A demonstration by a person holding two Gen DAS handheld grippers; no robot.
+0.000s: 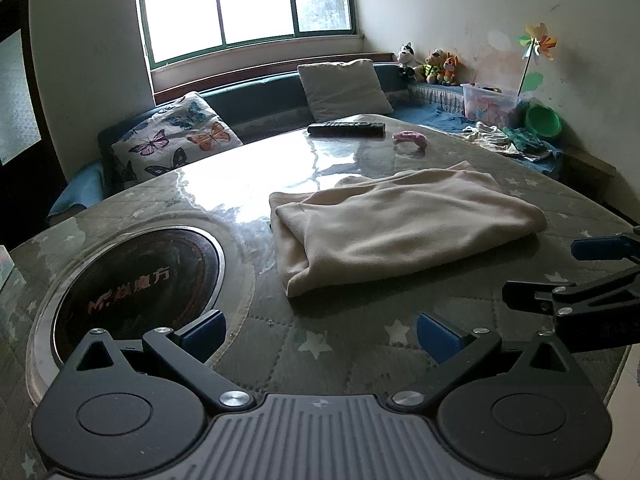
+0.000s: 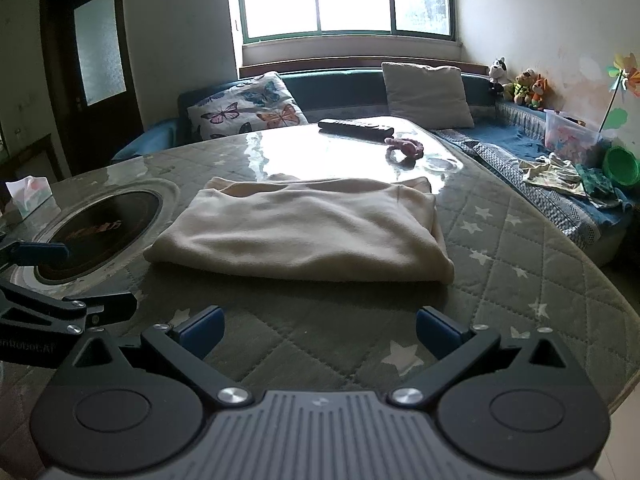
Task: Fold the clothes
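Nearest the cameras, the left gripper (image 1: 322,336) and right gripper (image 2: 320,332) are hovering spread wide, holding nothing; beyond them a folded cream garment (image 2: 304,232) is lying on the quilted table (image 2: 520,272), a remote (image 2: 356,127) sitting farther back

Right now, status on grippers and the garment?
Left gripper open, right gripper open, both empty, short of the cloth. Cream garment lies folded on the table. Remote and pink toy beyond, not blocking.

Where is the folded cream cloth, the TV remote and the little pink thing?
folded cream cloth (image 2: 304,232), right wrist view, middle of its top layer.
TV remote (image 2: 356,127), right wrist view, middle of its black body.
little pink thing (image 1: 410,138), left wrist view, its curved middle.
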